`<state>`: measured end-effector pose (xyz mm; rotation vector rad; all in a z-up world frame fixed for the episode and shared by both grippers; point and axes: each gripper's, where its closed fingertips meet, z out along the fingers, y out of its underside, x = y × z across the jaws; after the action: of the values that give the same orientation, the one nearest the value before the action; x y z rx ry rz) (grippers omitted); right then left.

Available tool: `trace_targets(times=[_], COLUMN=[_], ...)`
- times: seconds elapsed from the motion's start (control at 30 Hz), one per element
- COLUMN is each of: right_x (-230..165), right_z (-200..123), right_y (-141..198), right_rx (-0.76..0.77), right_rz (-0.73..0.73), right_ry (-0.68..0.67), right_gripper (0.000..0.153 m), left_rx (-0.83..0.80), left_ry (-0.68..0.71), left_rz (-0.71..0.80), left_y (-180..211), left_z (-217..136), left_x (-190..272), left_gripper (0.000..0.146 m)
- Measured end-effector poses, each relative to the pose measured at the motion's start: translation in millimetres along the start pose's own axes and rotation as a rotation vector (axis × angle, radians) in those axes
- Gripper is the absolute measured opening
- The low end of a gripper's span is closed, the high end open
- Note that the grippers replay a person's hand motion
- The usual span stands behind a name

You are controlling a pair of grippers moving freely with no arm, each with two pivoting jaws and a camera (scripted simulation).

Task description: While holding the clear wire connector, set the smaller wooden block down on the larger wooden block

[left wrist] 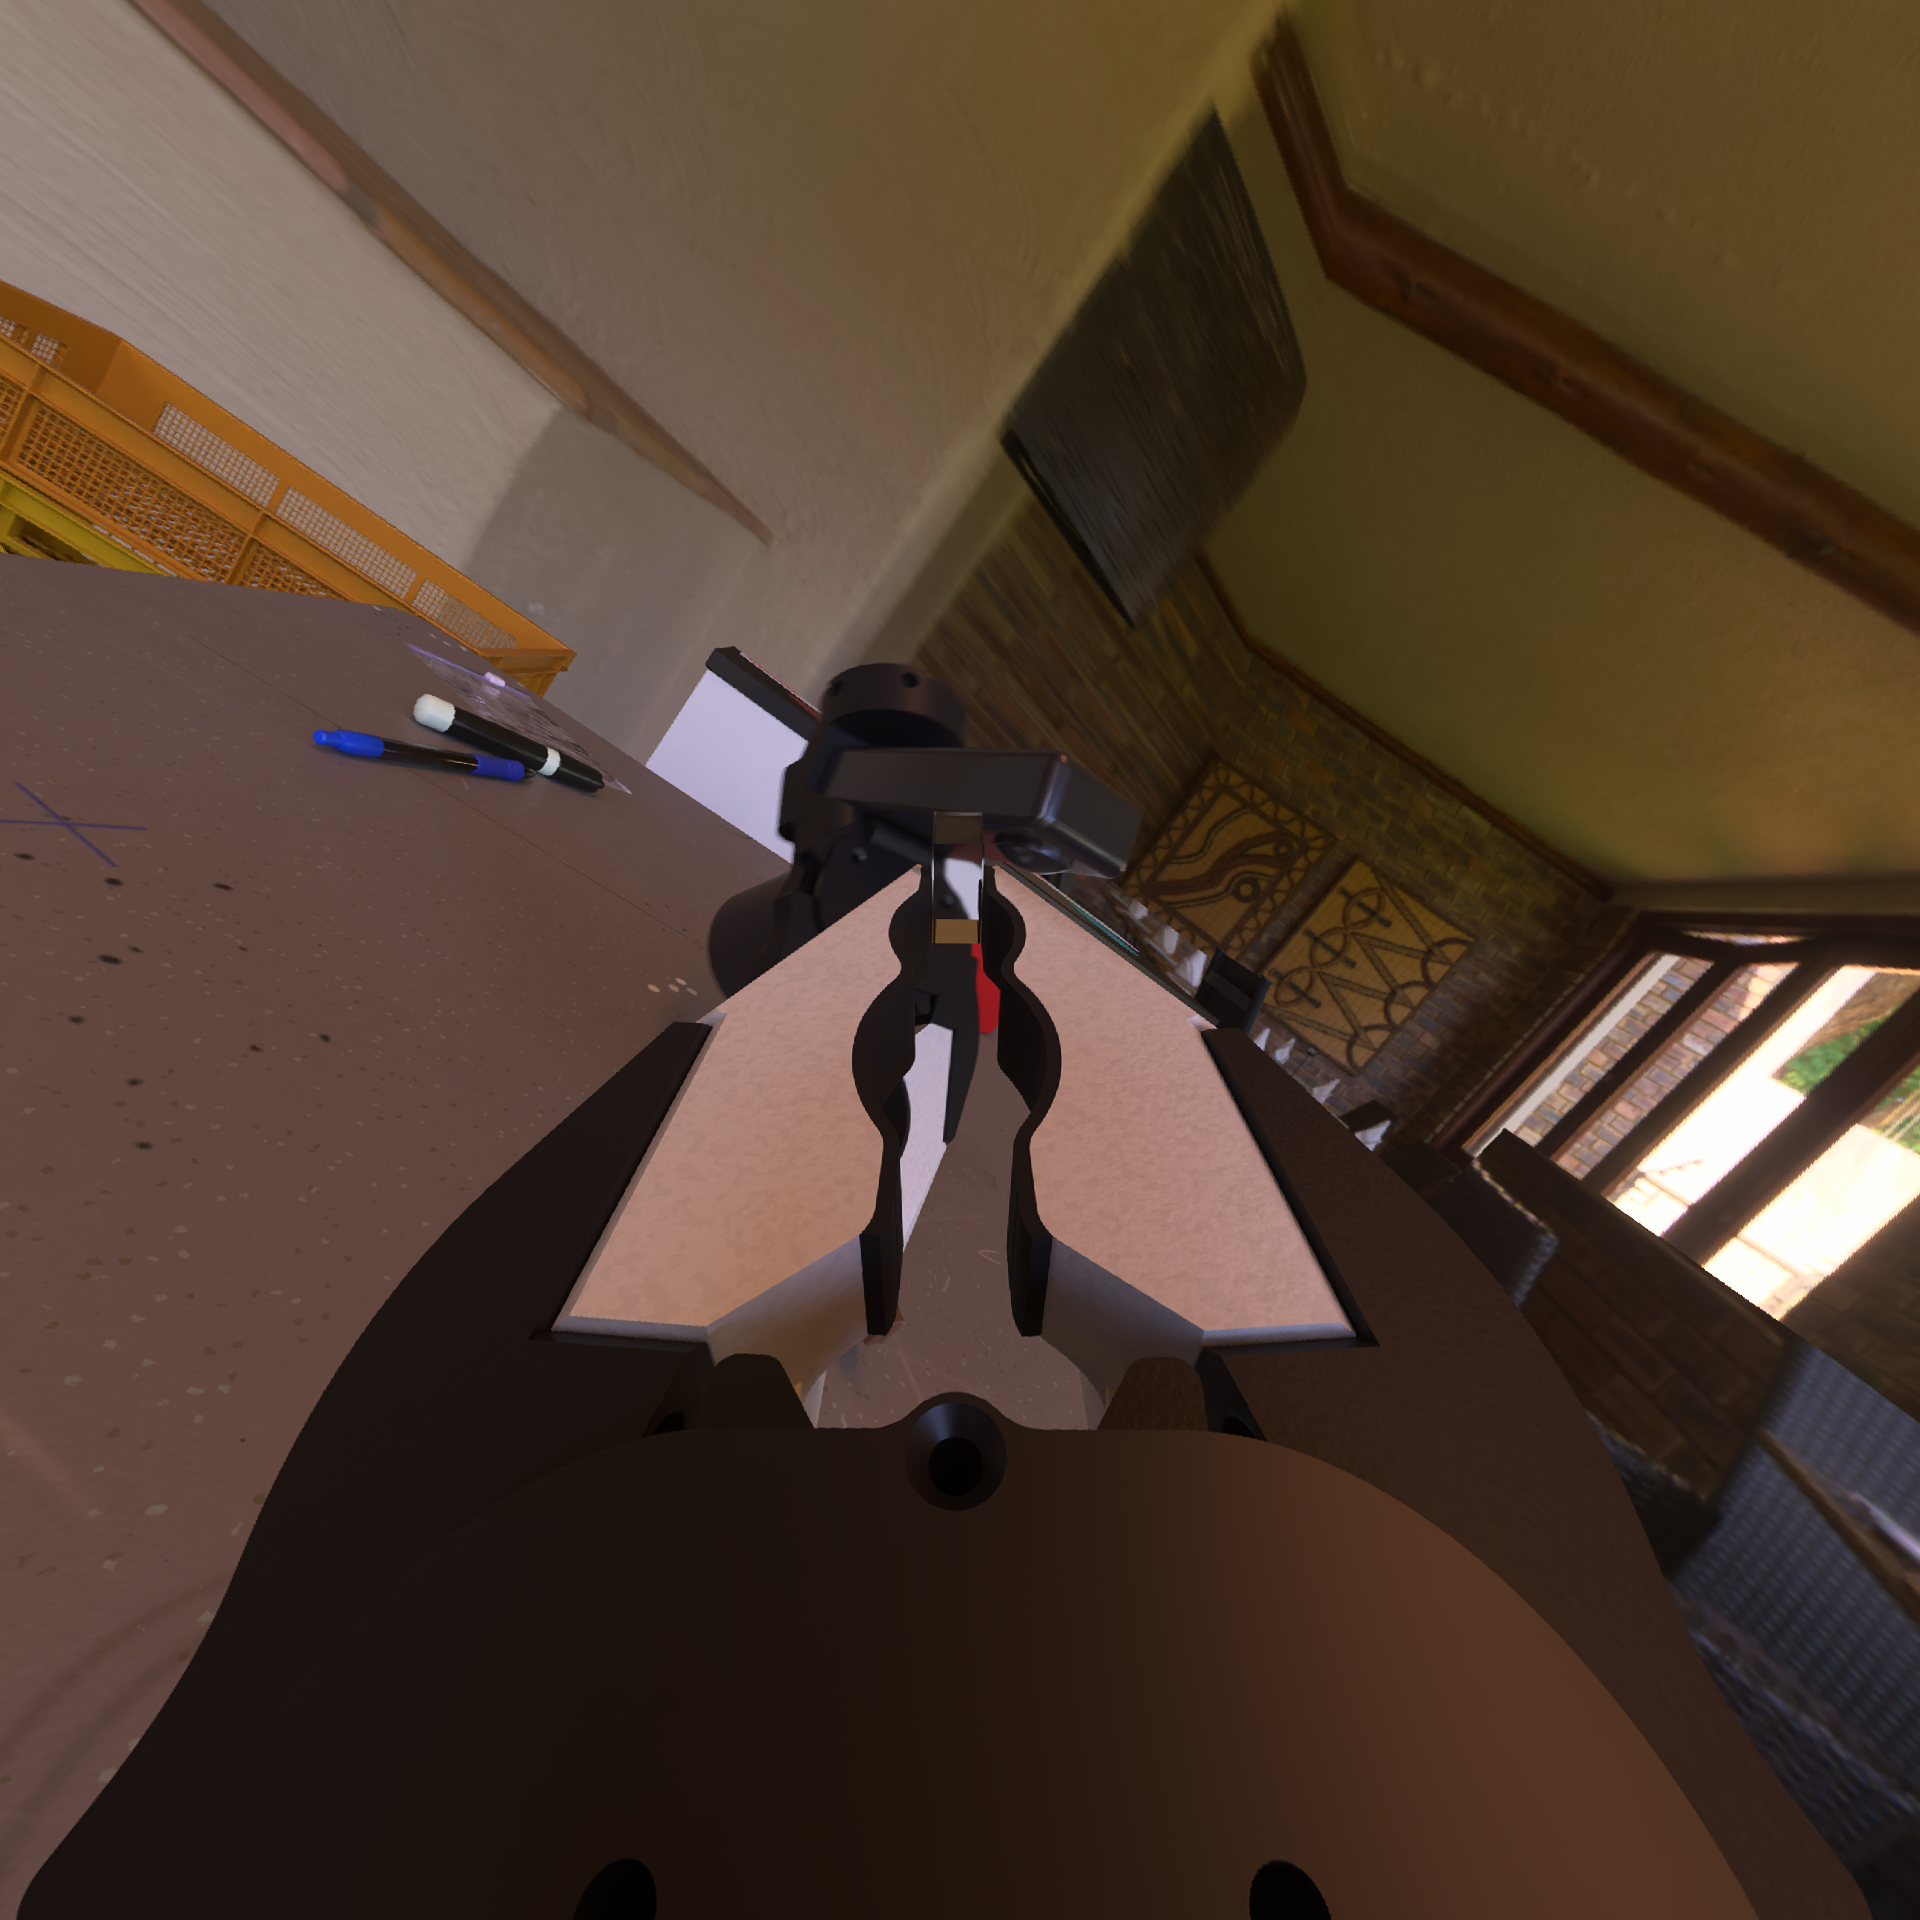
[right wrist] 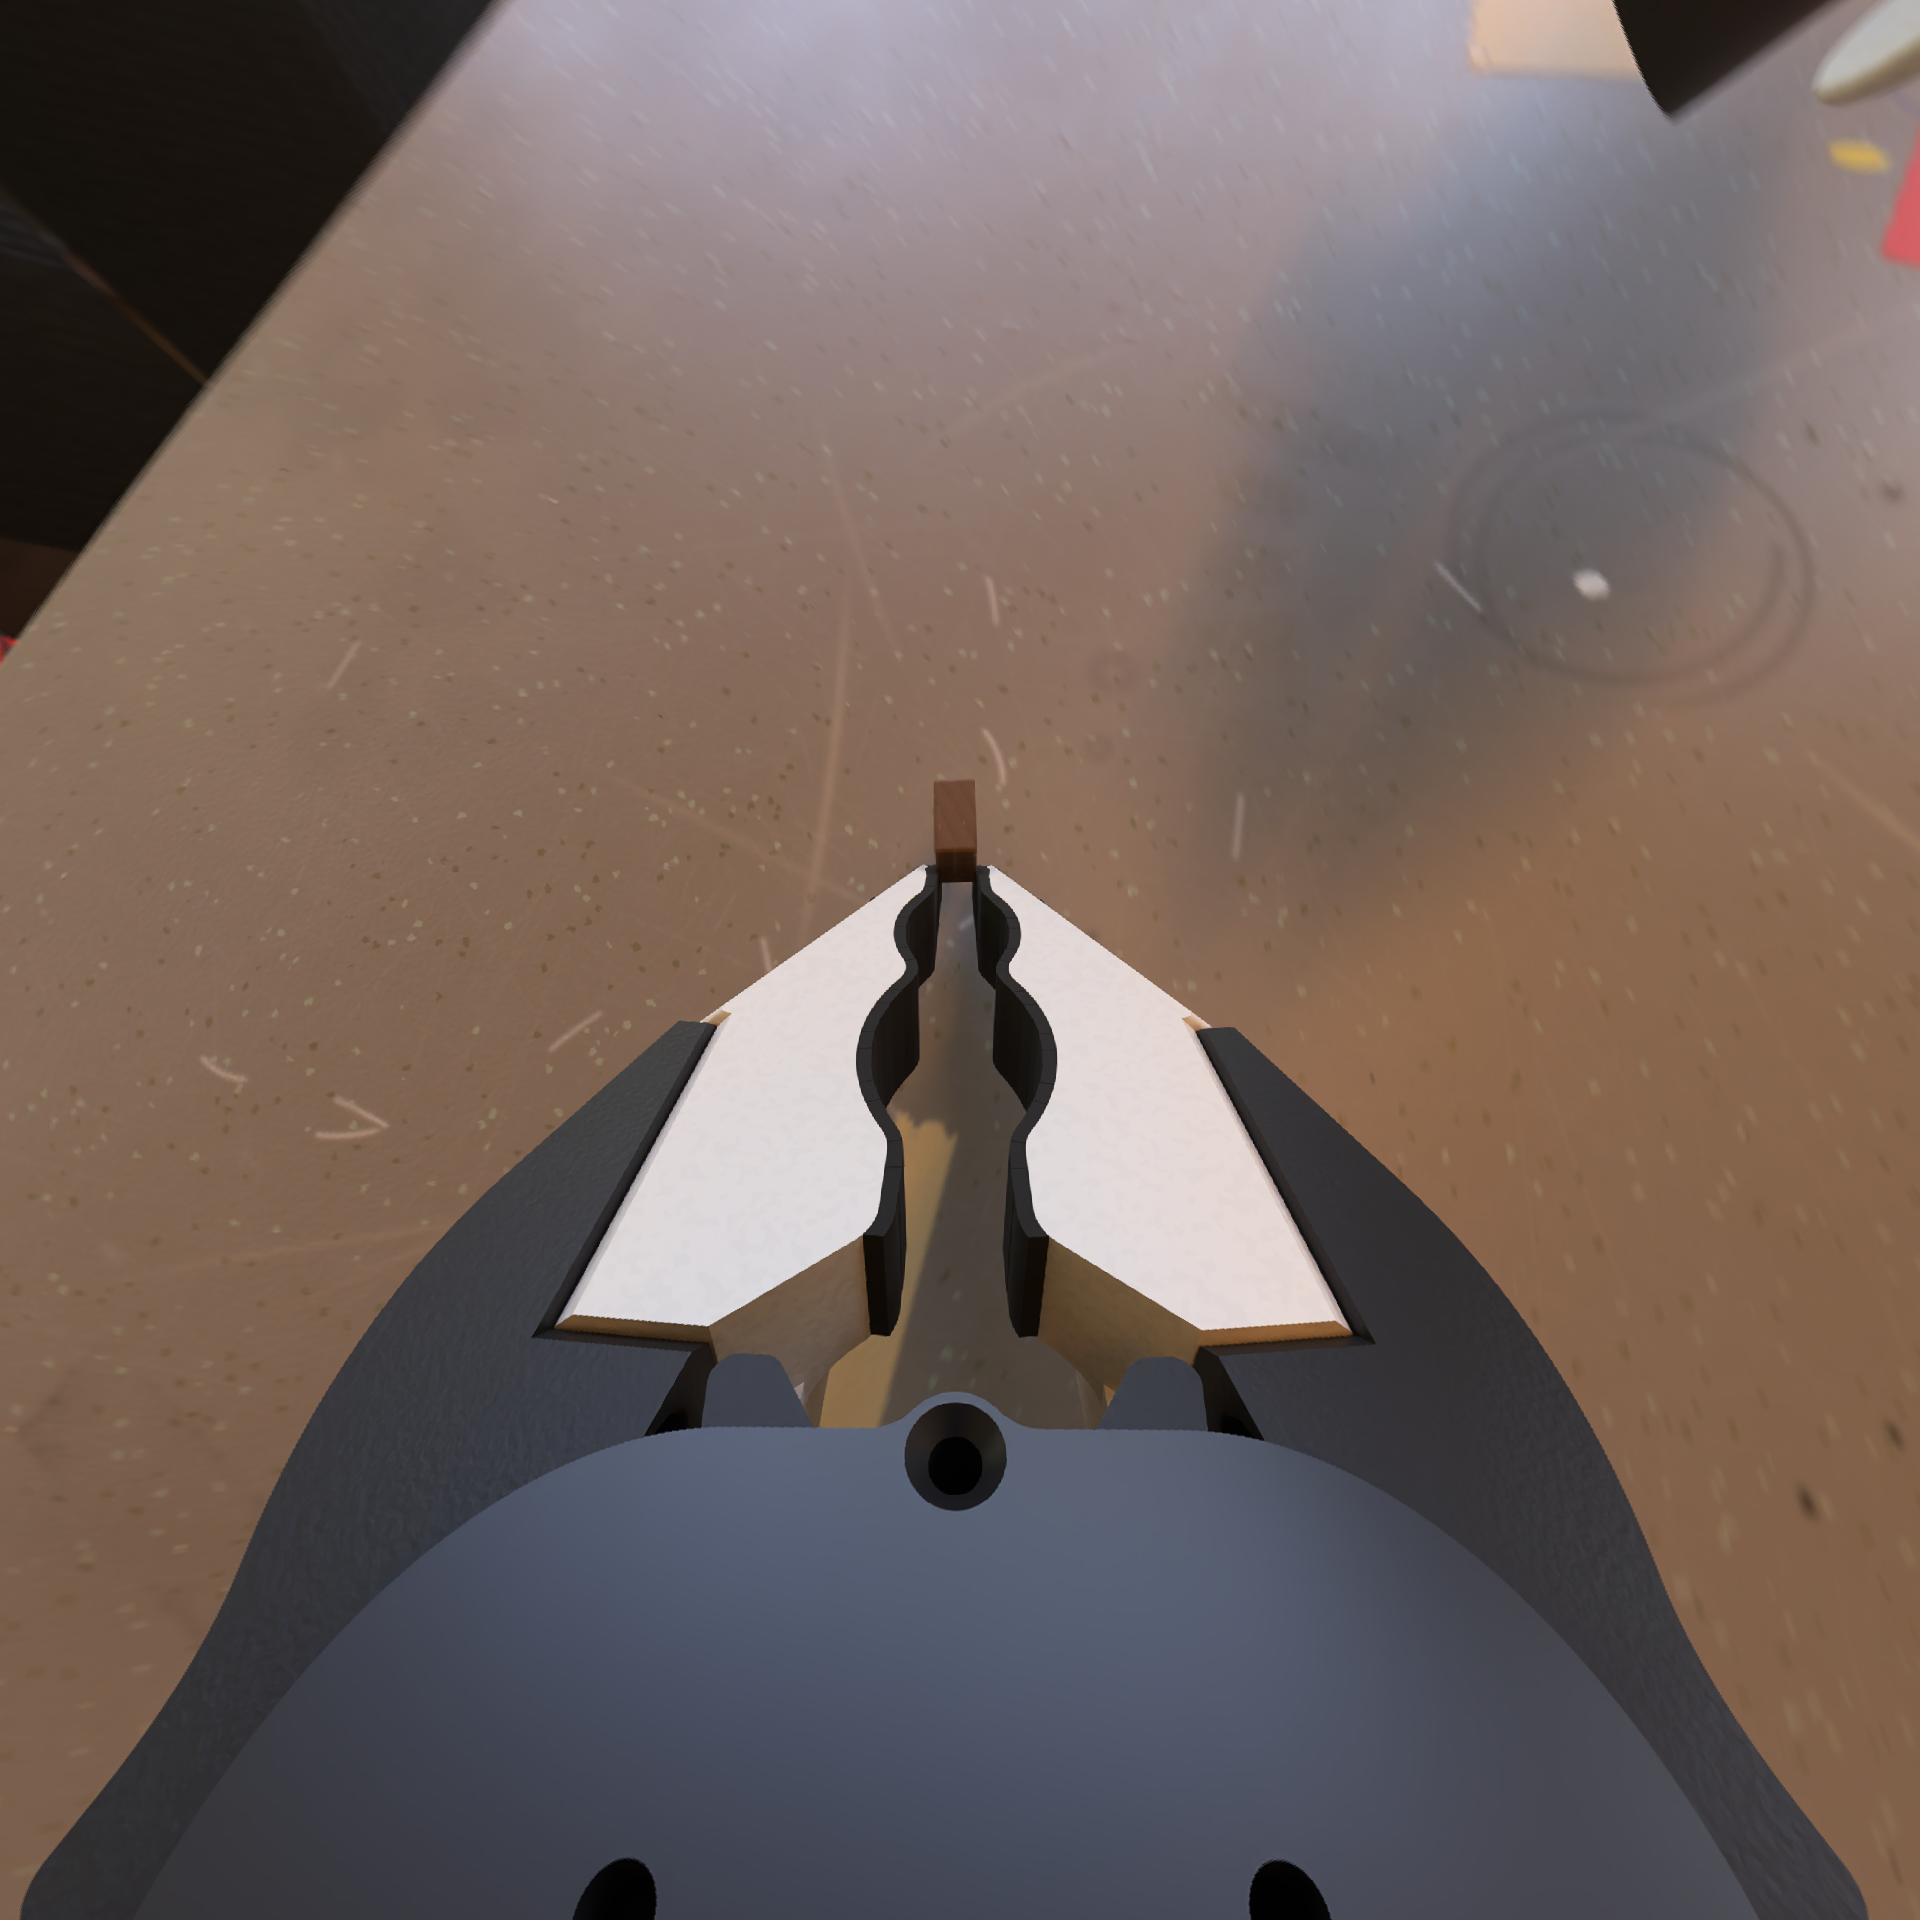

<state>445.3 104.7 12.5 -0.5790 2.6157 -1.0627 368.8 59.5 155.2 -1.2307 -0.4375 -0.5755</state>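
My left gripper (left wrist: 954, 883) is shut on the clear wire connector (left wrist: 956, 836), a small see-through piece with tan parts that pokes out past the fingertips. It is held above the speckled brown table (left wrist: 312, 1039). My right gripper (right wrist: 956, 873) is shut on the smaller wooden block (right wrist: 954, 826), a dark brown stick that juts from the tips above the table (right wrist: 623, 623). The right gripper's dark body (left wrist: 935, 779) shows just beyond the connector. A pale wooden shape (right wrist: 1538, 36), cut off at the top edge, may be the larger block.
An orange crate (left wrist: 208, 478) stands at the table's far left. A blue pen (left wrist: 416, 753) and a black marker (left wrist: 509, 743) lie near it. A red piece (right wrist: 1907, 218) and a ring mark (right wrist: 1621, 561) lie right. The table edge (right wrist: 208, 384) runs on the left.
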Motion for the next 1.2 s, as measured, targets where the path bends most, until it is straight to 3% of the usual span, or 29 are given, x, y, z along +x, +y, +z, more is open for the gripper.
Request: trace_targets(times=[0.17, 0.23, 0.33, 0.5, 0.87, 1.2], right_x=[-10, -21, -41, -59, -61, -65], right_z=[-39, -70, -113, -134, -137, -134], right_y=[9, 33, 66, 95, 114, 121], right_rx=[-0.285, -0.568, -0.980, -1.316, -1.464, -1.435], right_rz=[0.070, 0.122, 0.242, 0.326, 0.436, 0.493], right_ry=[0.200, 0.238, 0.206, 0.134, 0.196, 0.192], right_gripper=[0.006, 0.006, 0.006, 0.006, 0.006, 0.006], left_rx=[-0.037, -0.045, -0.030, -0.006, -0.014, -0.019], left_ry=[-0.039, -0.056, -0.052, -0.045, -0.033, -0.013], left_rz=[0.009, 0.003, -0.016, -0.027, -0.027, -0.027], left_y=[4, 5, 3, -2, 0, 1], left_z=[2, 2, 1, -2, 0, 2], left_x=[-3, -4, -4, -2, 3, 8], left_gripper=[0.008, 0.008, 0.008, 0.008, 0.008, 0.008])
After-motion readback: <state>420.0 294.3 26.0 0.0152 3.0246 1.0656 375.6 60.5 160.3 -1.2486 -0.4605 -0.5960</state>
